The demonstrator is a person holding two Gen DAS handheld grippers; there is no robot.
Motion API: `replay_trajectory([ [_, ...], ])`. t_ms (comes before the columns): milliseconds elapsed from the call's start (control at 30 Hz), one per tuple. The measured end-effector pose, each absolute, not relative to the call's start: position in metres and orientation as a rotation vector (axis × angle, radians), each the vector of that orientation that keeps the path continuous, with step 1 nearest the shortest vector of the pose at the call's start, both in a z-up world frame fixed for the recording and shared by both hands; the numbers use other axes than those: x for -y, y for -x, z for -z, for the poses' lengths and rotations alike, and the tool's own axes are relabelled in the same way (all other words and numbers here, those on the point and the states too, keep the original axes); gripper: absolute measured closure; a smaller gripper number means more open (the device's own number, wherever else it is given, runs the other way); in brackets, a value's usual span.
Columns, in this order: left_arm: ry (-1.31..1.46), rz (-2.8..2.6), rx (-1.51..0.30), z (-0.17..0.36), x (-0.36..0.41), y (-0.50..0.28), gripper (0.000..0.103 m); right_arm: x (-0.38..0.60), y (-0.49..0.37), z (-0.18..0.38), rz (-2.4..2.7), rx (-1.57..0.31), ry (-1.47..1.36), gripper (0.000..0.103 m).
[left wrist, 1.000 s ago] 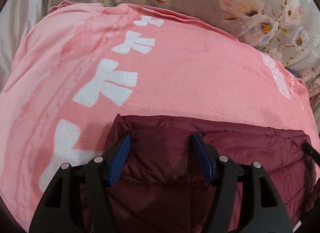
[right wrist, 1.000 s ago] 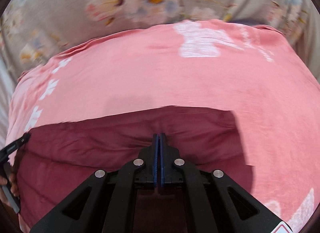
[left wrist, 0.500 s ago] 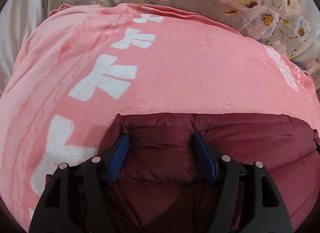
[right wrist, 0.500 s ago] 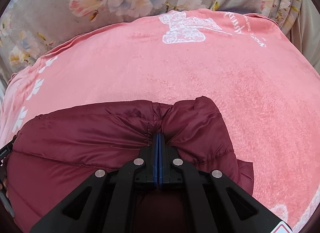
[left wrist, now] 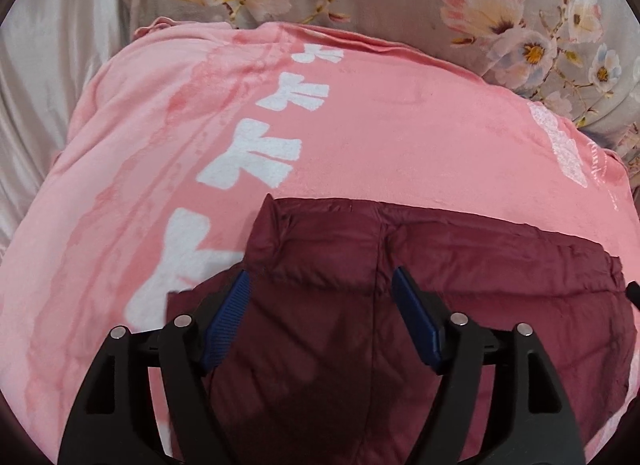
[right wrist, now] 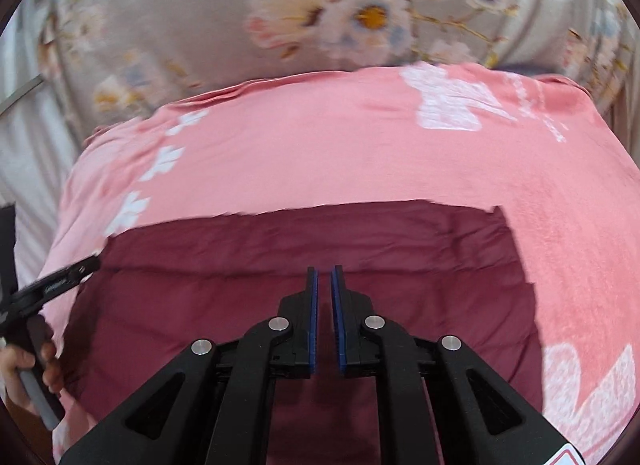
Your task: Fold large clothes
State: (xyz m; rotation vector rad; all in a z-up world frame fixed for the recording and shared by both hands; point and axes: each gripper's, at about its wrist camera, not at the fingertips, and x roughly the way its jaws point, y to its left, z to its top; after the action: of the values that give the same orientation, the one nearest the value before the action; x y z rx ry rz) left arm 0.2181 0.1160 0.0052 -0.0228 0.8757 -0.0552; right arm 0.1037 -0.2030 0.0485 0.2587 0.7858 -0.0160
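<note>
A dark maroon padded jacket point(left wrist: 440, 285) lies flat on a pink blanket point(left wrist: 380, 137) and fills the lower half of both views; in the right wrist view the jacket point(right wrist: 280, 265) shows its far edge straight. My left gripper point(left wrist: 320, 277) is open and empty, hovering over the jacket's left part. My right gripper point(right wrist: 324, 271) has its jaws a small gap apart with nothing between them, above the jacket's middle. The left gripper also shows in the right wrist view point(right wrist: 52, 285), at the jacket's left edge, held by a hand.
The pink blanket with white lettering point(left wrist: 256, 161) covers a bed. A grey floral bedcover point(right wrist: 320, 17) lies behind it, and pale satin fabric point(left wrist: 44, 77) lies at the far left.
My right gripper has let go of the jacket fold and opened slightly. The jacket has dropped flat. Both grippers have drawn back and up a little.
</note>
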Motion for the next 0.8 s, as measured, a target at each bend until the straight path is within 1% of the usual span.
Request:
replay_trajectory([
  [133, 0.049, 0.04, -0.87, -0.023, -0.126, -0.186, 0.022, 0.166, -0.091, -0.047, -0.045, -0.797, -0.26, 0.093],
  [200, 0.063, 0.029, -0.869, -0.027, -0.134, -0.173, 0.016, 0.154, -0.085, -0.044, -0.057, -0.802, -0.257, 0.093],
  [300, 0.131, 0.042, -0.891, -0.027, -0.156, -0.156, 0.015, 0.141, -0.074, -0.035, -0.078, -0.822, -0.272, 0.093],
  [400, 0.26, 0.075, -0.941, -0.013, -0.187, -0.143, 0.015, 0.13, -0.066, -0.026, -0.088, -0.846, -0.273, 0.093],
  [500, 0.301, 0.062, -0.968, 0.001, -0.203, -0.137, 0.015, 0.119, -0.062, -0.018, -0.09, -0.864, -0.264, 0.093],
  [800, 0.377, 0.108, -1.05, 0.042, -0.207, -0.133, 0.015, 0.113, -0.062, 0.004, -0.075, -0.888, -0.244, 0.093],
])
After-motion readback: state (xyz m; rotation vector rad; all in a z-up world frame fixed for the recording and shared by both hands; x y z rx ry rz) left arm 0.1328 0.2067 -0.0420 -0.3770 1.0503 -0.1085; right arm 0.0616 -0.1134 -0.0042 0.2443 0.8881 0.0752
